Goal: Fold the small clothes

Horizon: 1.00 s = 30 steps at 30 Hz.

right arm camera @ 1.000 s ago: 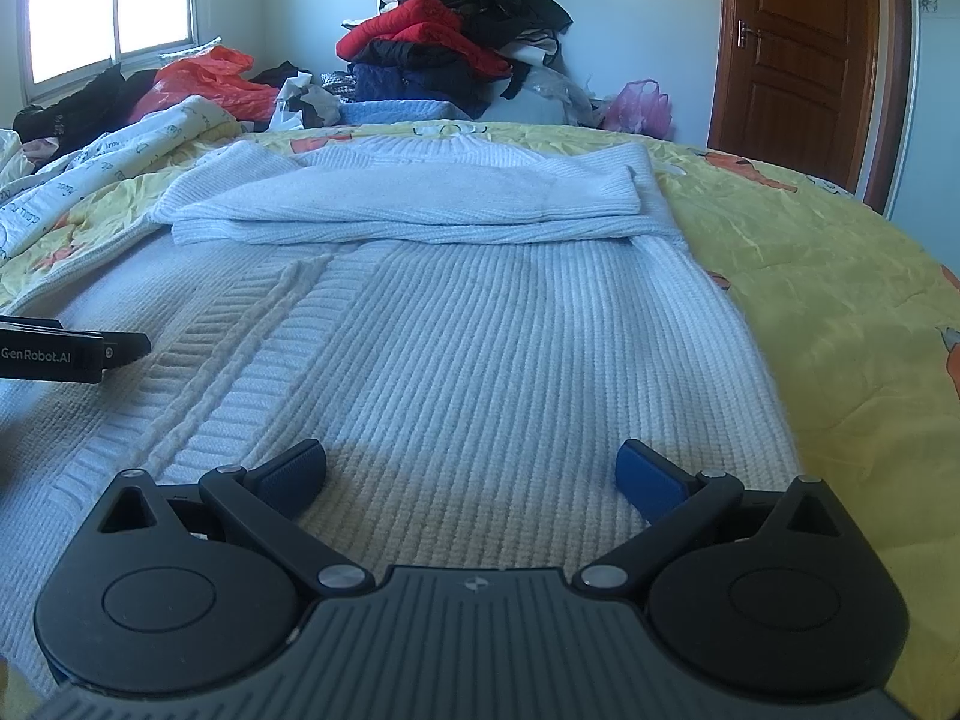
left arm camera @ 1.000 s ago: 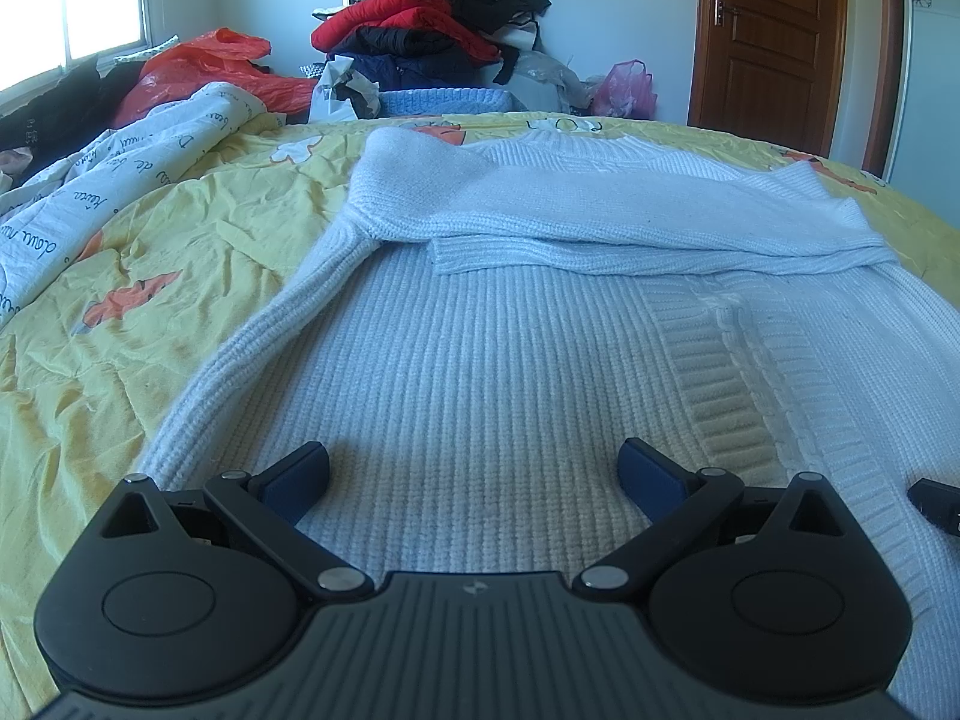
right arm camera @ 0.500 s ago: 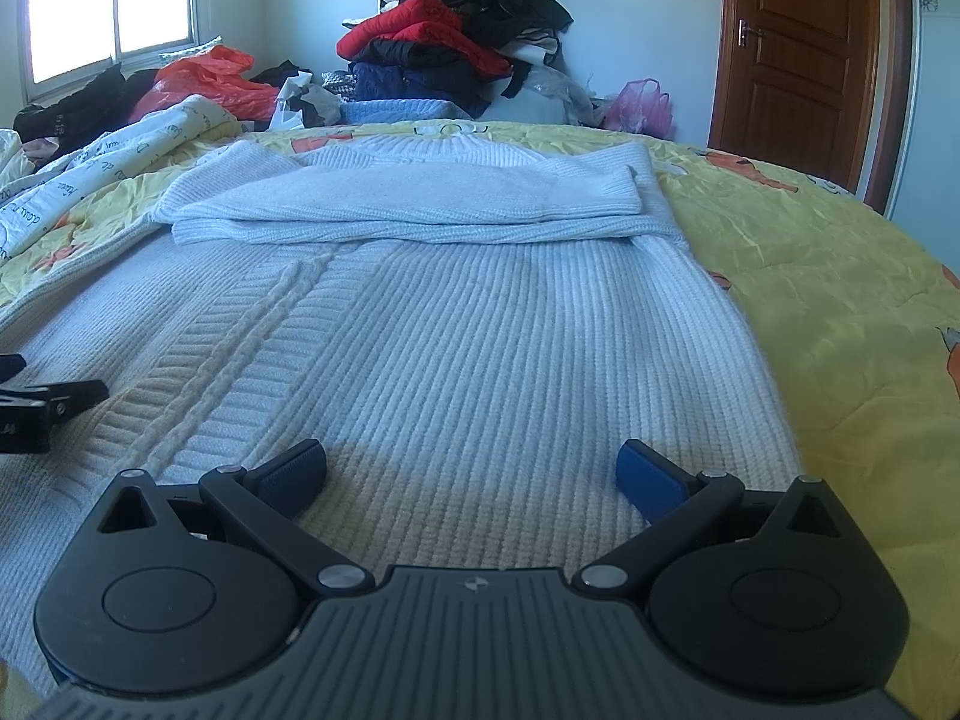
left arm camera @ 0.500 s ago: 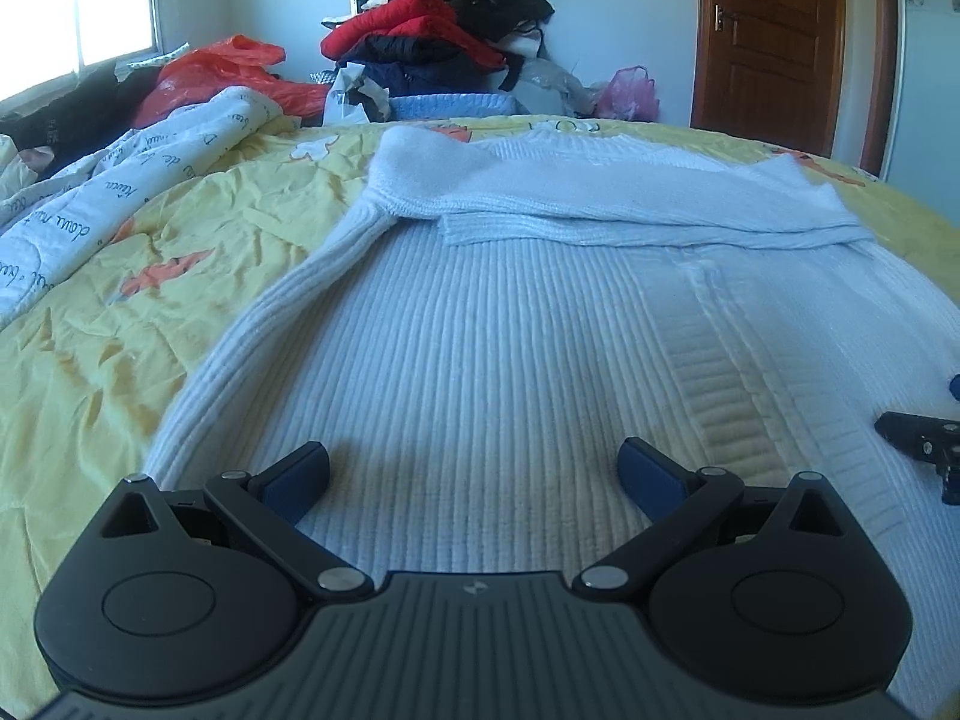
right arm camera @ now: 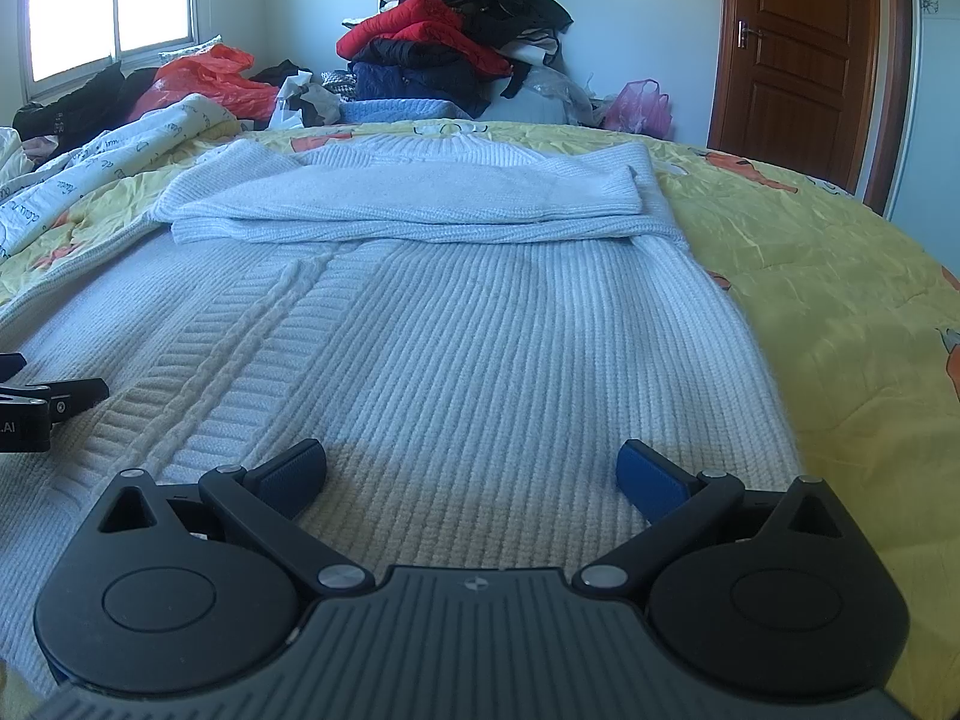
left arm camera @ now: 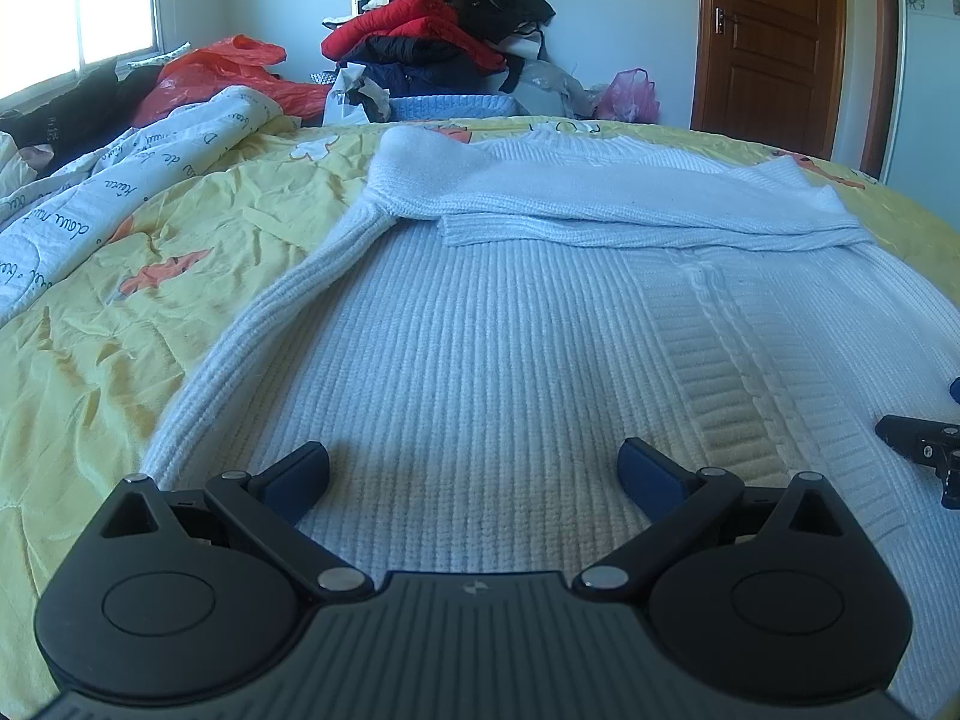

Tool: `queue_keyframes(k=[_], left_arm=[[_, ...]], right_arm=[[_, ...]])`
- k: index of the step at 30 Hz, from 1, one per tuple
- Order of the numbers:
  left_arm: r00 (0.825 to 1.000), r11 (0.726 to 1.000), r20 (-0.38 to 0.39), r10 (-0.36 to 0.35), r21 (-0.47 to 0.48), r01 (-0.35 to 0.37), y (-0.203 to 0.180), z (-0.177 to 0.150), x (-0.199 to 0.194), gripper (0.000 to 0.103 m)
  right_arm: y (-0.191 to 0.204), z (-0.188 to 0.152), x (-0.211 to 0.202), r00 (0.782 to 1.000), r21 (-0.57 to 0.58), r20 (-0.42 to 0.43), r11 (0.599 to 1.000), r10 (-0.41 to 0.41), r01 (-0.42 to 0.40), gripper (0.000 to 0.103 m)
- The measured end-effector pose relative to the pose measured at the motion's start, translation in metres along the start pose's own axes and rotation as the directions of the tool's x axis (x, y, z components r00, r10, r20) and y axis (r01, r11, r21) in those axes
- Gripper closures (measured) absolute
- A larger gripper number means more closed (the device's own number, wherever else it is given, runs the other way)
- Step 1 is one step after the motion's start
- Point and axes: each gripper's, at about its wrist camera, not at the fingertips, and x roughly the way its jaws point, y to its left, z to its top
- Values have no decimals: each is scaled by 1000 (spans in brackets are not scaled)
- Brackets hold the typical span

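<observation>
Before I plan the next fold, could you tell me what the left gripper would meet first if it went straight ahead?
Probably the white sweater itself: the open left gripper points low along its ribbed body, towards the folded-over sleeves, though depth is uncertain.

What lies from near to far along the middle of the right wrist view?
Open right gripper → white ribbed knit sweater body → sleeves folded across its chest → yellow bedspread → heap of red and black clothes.

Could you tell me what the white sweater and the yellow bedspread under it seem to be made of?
The white sweater looks like a thick, soft knit, probably wool or acrylic yarn: raised ribs run lengthwise, a cable band runs beside them, and the surface is matte and slightly fuzzy. The yellow bedspread looks like thin woven fabric, perhaps cotton or polyester: it creases sharply and shines faintly.
</observation>
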Motion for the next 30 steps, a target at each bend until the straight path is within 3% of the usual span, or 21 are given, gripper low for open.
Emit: queue_keyframes(k=[30], left_arm=[[1000,1000,4,7,-1,-7,-2,-1,-1,0]], right_arm=[[0,-1,0,1000,1,0,1000,1,-1,2]])
